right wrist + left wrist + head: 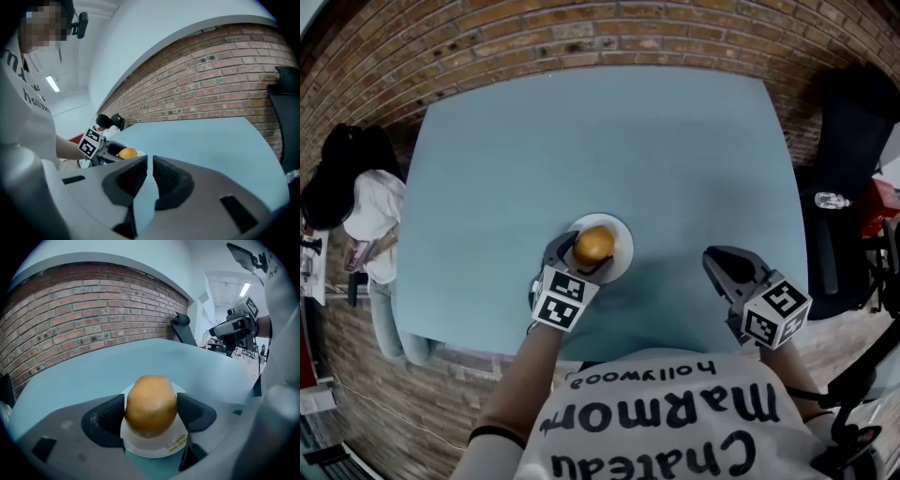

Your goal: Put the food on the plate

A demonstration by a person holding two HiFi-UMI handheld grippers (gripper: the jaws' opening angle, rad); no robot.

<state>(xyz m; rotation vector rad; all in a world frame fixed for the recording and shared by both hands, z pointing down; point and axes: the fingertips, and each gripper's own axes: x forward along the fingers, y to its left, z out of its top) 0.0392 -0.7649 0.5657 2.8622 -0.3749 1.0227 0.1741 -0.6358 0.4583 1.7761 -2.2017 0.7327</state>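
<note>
Left gripper (584,258) is clamping both jaws on the round orange-brown food (151,406), its longer axis standing upright, directly over the white plate (622,255) near the table's (600,141) front edge. Whether it is touching the plate I cannot tell. Right gripper (150,176) is hanging well apart to the right, jaws almost together, gripping nothing.

White cotton T-shirt (675,422) with bold black lettering seen upside down, "Chateau Marmon", last letters possibly lost past the hem, smaller "hollywood" beside it, small yellow sticker (176,442) on round white plate (146,446), print illegible
</note>
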